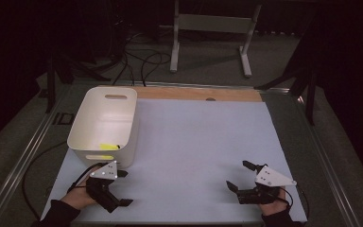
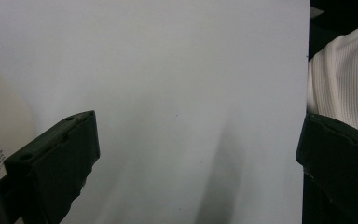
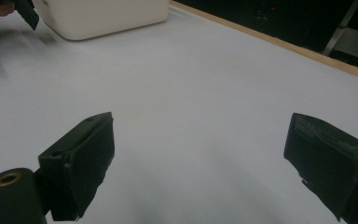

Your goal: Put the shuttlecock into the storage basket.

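A white bin (image 1: 105,124), long axis running away from the person, is set at the worktop's (image 1: 198,142) left, just beyond the spread, empty left gripper (image 1: 124,187); the right gripper (image 1: 238,175), equally spread, is held low at the near right.

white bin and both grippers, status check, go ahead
Left gripper open, empty, just in front of white bin. Right gripper open, empty, over bare mat. Yellow item lies inside bin. Nothing in the way.

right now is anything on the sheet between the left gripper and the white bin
Nothing visible. The left gripper sits open just in front of the white bin, with bare sheet between them.
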